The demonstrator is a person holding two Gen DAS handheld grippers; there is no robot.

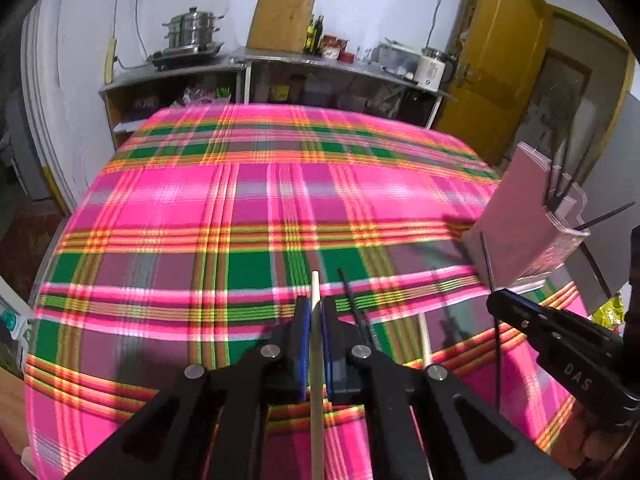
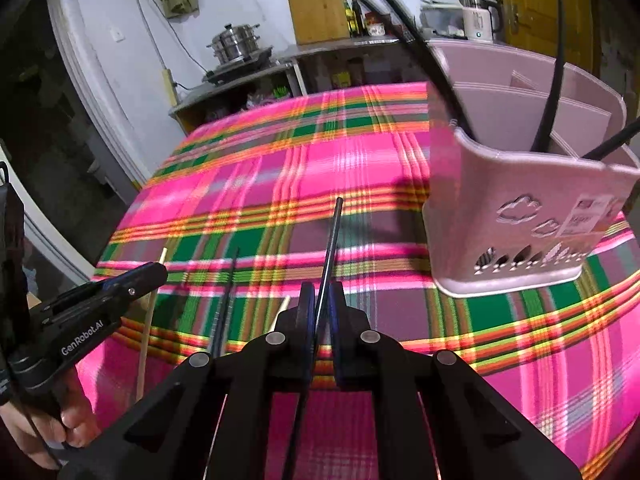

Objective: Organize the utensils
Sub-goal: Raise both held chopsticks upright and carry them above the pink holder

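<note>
My left gripper [image 1: 315,312] is shut on a pale wooden chopstick [image 1: 317,400] that runs back between the fingers. My right gripper [image 2: 320,300] is shut on a black chopstick [image 2: 330,248] that points forward above the cloth. A pink utensil holder [image 2: 520,208] stands on the table to the right, with several black chopsticks [image 2: 550,92] in it; it also shows in the left wrist view [image 1: 516,216]. A second wooden chopstick [image 1: 425,340] and a black chopstick [image 1: 354,300] lie on the cloth between the grippers. The right gripper shows at the right of the left wrist view [image 1: 496,300].
The table wears a pink, green and orange plaid cloth [image 1: 240,208]. Behind it stands a metal counter [image 1: 280,58] with a steel pot [image 1: 192,32], a cutting board [image 1: 282,18], bottles and a kettle [image 2: 478,20]. A yellow door [image 1: 500,72] is at the back right.
</note>
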